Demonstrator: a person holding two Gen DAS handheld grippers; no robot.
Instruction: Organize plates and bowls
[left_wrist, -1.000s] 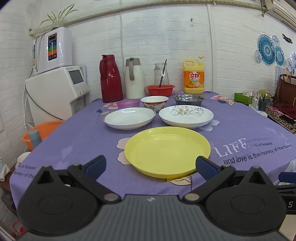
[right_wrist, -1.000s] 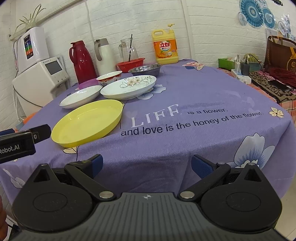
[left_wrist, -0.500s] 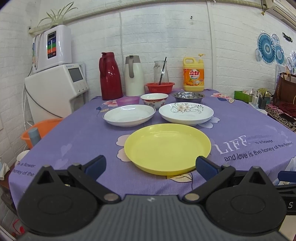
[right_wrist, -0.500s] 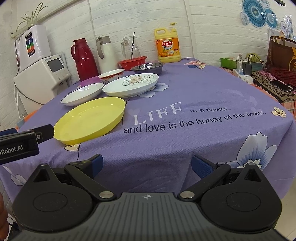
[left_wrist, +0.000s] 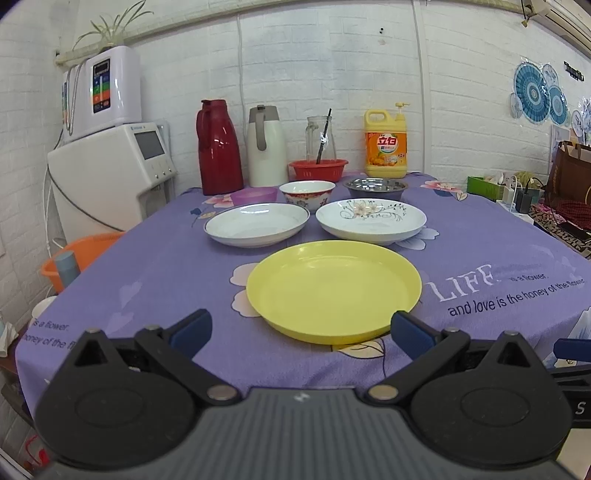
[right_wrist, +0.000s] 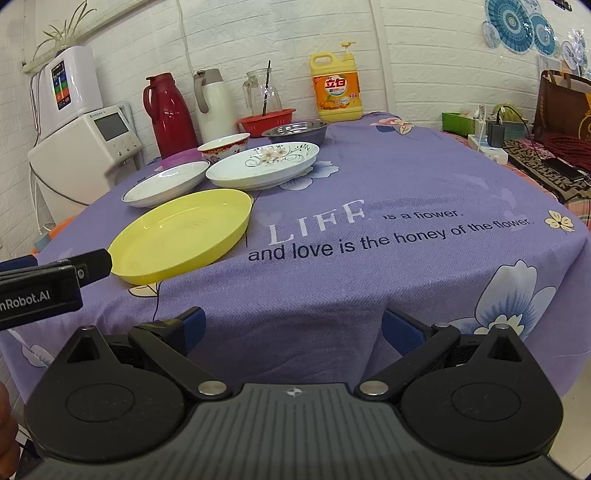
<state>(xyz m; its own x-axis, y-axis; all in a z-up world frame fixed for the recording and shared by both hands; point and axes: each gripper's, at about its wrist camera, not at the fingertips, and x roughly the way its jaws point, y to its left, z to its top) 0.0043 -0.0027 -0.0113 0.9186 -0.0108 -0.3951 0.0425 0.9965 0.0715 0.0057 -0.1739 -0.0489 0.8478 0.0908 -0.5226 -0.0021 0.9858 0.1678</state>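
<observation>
A yellow plate (left_wrist: 333, 290) lies near the table's front edge, just ahead of my open, empty left gripper (left_wrist: 301, 330). Behind it are a plain white plate (left_wrist: 257, 224) and a flower-patterned white plate (left_wrist: 371, 220). Further back stand a red-rimmed bowl (left_wrist: 307, 194), a steel bowl (left_wrist: 375, 187) and a small purple bowl (left_wrist: 254, 194). My right gripper (right_wrist: 291, 330) is open and empty, below the table edge, right of the yellow plate (right_wrist: 181, 234). The left gripper's side shows in the right wrist view (right_wrist: 55, 280).
Red thermos (left_wrist: 218, 147), white thermos (left_wrist: 266, 147), glass jug in a red basket (left_wrist: 318, 168) and detergent bottle (left_wrist: 385, 144) line the back wall. A white appliance (left_wrist: 110, 177) and orange basin (left_wrist: 79, 258) stand left. Clutter and a bag (left_wrist: 569, 177) sit right.
Both grippers have risen and edged a little toward the table. The plates and bowls have not moved. Both grippers stay open.
</observation>
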